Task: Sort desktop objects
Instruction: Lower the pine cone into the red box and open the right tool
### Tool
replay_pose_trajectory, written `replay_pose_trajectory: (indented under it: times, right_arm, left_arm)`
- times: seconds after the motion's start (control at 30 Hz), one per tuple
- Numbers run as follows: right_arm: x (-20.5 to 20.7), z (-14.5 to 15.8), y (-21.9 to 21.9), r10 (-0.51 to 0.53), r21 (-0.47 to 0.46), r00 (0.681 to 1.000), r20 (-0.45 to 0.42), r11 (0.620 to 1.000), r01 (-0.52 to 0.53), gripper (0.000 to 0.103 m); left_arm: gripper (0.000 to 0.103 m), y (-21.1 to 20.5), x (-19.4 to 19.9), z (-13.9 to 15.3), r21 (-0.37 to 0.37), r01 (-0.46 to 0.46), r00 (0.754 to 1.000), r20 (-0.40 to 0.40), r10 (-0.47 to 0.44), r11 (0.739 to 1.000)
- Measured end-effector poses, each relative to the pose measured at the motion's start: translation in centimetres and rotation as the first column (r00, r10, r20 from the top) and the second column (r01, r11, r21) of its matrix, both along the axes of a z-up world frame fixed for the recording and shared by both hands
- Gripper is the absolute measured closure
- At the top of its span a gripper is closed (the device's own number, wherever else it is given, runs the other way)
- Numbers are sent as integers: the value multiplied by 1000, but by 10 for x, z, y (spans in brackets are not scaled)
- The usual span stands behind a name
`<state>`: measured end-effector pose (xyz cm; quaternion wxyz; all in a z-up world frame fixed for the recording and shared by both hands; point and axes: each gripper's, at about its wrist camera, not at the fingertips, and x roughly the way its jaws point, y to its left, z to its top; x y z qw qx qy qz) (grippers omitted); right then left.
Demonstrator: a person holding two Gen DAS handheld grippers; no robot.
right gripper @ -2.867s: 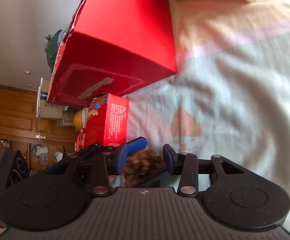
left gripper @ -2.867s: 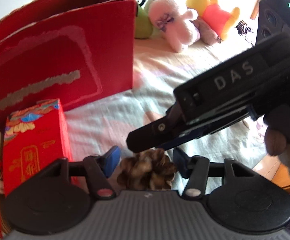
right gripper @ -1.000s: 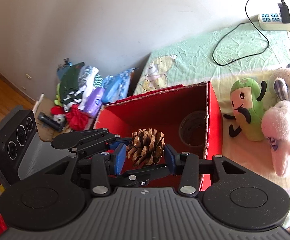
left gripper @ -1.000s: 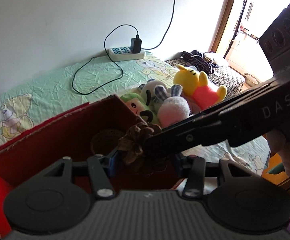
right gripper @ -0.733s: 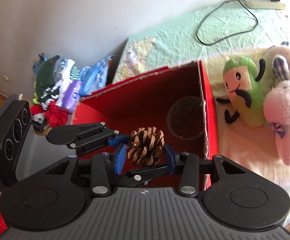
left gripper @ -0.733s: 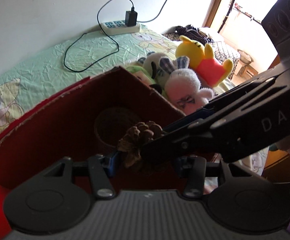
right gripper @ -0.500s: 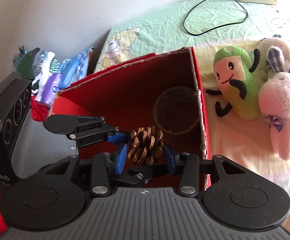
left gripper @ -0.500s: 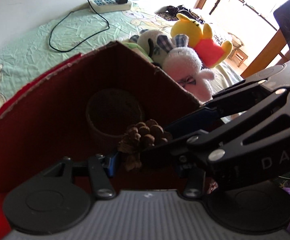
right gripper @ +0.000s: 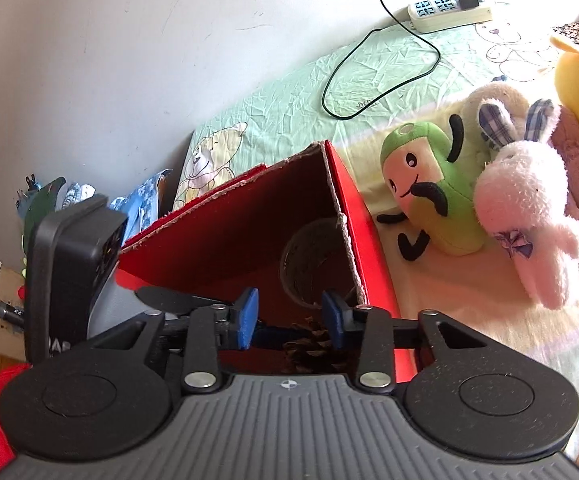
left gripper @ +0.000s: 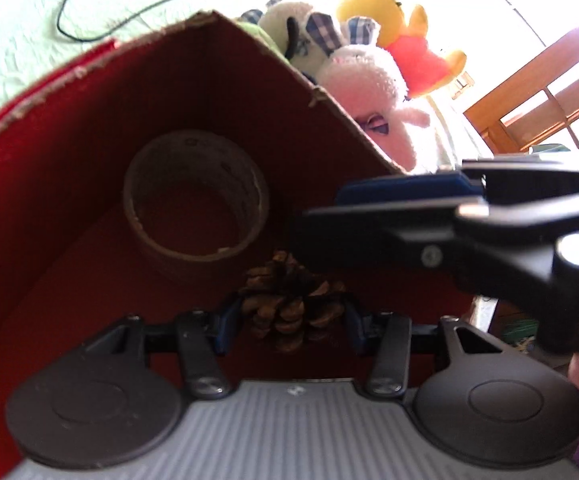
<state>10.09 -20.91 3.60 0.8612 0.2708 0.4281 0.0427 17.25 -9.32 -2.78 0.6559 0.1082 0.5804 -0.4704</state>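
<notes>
The red cardboard box (left gripper: 69, 184) stands open on the bed (right gripper: 369, 80), with a tape roll (left gripper: 195, 196) in its far corner and plush toys (right gripper: 525, 208) just beside its outer wall. The right claw (right gripper: 289, 318) hovers above the box mouth, its blue pads apart and empty. The left claw (left gripper: 287, 318) is lowered inside the box and clamped on the pine cone (left gripper: 289, 308) (the cone sits near the tape roll, though whether it touches the box floor cannot be told). Risks, judged from this pose: an early release could let the cone roll or bounce against the tape roll; the right claw, crossing close over the left, could knock it or catch the torn box rim (left gripper: 321, 98) on withdrawal; brittle scales may snap under the clamp.
</notes>
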Motion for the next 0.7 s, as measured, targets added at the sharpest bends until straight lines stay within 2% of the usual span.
replay_pose_trajectory:
  times: [0.07,0.2,0.23,0.33,0.47,0.7]
  right_arm:
    - [0,-2,0,4,-9,1000,-2,1000,-4,75]
    - [-5,-5,-4,-14,2,1000,23,1000,14,80]
    - [-6,-5,-5,-21,8,999,28,1000,20,80]
    - [-9,-6,-5,-34,12,998,45,999,33,81]
    - [-11,-9,-8,-58,46,996,67,997,55,84]
    - [-16,-10,-8,-66,45,992,104,997,61,88]
  left_arm:
    - [52,-5,2,-2,-7,6,1000,-25,-6,1000]
    - [51,-10,2,-1,-25,20,999,-29,-21,999]
    - [48,-10,1,-1,-28,18,999,-29,-19,999]
    - [27,-8,2,0,-46,10,999,-43,-12,999]
    - [25,4,7,4,-97,-39,998,-50,34,995]
    - [23,7,6,5,-74,-56,998,-41,53,996]
